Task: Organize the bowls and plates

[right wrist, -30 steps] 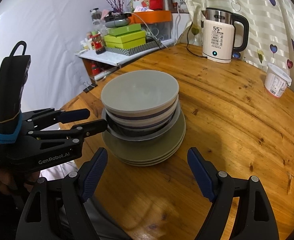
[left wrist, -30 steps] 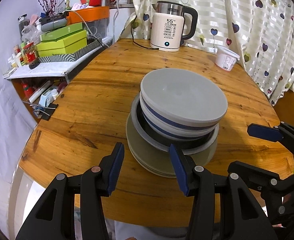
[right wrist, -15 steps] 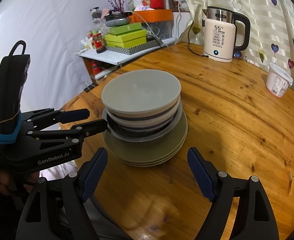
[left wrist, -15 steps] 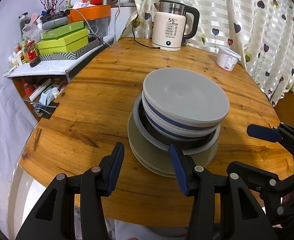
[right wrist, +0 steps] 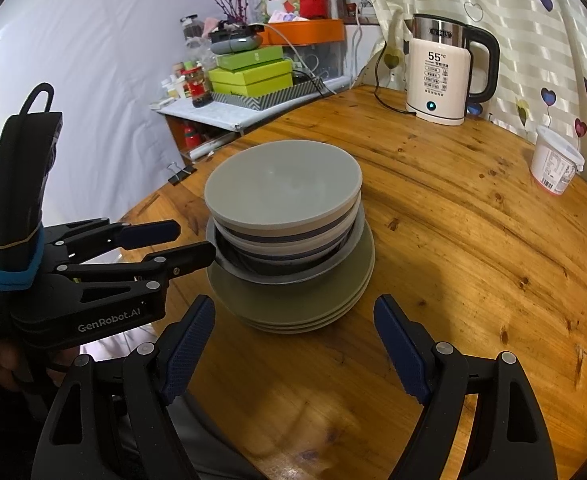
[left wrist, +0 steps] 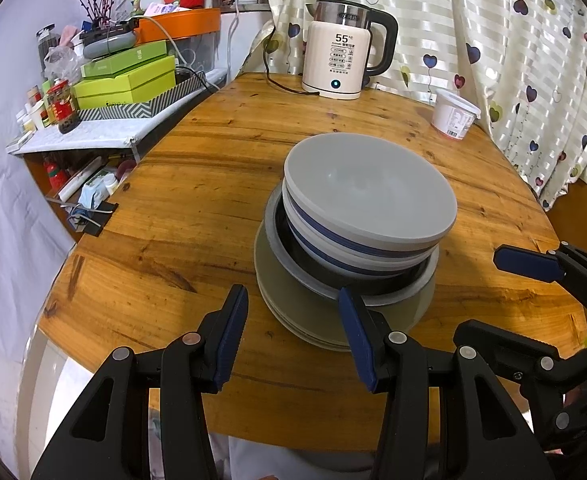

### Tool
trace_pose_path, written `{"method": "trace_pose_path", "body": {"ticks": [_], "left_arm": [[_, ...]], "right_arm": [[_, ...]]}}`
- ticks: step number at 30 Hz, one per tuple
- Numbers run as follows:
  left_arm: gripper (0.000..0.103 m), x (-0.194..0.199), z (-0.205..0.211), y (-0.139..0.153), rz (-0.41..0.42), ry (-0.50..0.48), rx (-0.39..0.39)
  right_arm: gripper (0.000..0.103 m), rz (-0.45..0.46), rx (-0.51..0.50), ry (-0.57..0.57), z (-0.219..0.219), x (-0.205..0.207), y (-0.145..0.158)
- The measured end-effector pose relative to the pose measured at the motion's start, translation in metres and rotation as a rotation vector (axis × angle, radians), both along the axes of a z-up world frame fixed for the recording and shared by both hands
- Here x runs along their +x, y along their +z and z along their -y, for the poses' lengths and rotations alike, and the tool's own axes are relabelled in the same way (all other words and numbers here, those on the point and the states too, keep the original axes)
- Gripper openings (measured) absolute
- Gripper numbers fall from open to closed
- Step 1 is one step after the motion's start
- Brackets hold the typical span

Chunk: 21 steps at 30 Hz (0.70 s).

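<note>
One stack stands on the round wooden table (left wrist: pixel 197 208). Grey bowls with a blue band (left wrist: pixel 367 196) (right wrist: pixel 283 188) sit in a dark bowl with a grey rim (left wrist: pixel 293 268), on several olive plates (left wrist: pixel 281 304) (right wrist: pixel 313 304). My left gripper (left wrist: pixel 293 330) is open and empty, just before the stack's near edge; it also shows in the right wrist view (right wrist: pixel 173 244) at the stack's left. My right gripper (right wrist: pixel 295 344) is open and empty, in front of the stack; it also shows in the left wrist view (left wrist: pixel 505 296) at the stack's right.
A white electric kettle (left wrist: pixel 343 62) with its cord stands at the table's far edge. A white tub (left wrist: pixel 453 114) stands at the far right by the curtain. A side shelf with green boxes (left wrist: pixel 127 84) and jars is left of the table.
Both views have shifted very slightly. The stack has not moved, and both grippers stay open.
</note>
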<state>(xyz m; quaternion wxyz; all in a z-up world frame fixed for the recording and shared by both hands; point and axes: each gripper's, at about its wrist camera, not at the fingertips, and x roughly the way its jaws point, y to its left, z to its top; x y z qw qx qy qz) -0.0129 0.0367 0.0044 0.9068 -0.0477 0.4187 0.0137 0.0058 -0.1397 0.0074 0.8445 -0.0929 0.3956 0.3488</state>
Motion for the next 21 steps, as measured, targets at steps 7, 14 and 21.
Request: {"method": "trace_pose_path", "body": {"ticks": [7, 14, 21], "left_arm": [[0.049, -0.0023, -0.0010, -0.0032, -0.002, 0.000, -0.001], [0.049, -0.0020, -0.0009, -0.0036, -0.005, 0.000, -0.002], [0.049, -0.0037, 0.0001, -0.0066, -0.017, 0.003, -0.004]], "right_arm": [[0.083, -0.001, -0.003, 0.002, -0.0008, -0.0011, 0.0002], [0.083, -0.004, -0.004, 0.002, -0.0012, -0.0016, 0.0003], [0.083, -0.012, -0.007, 0.003, -0.0025, -0.0014, -0.0014]]}}
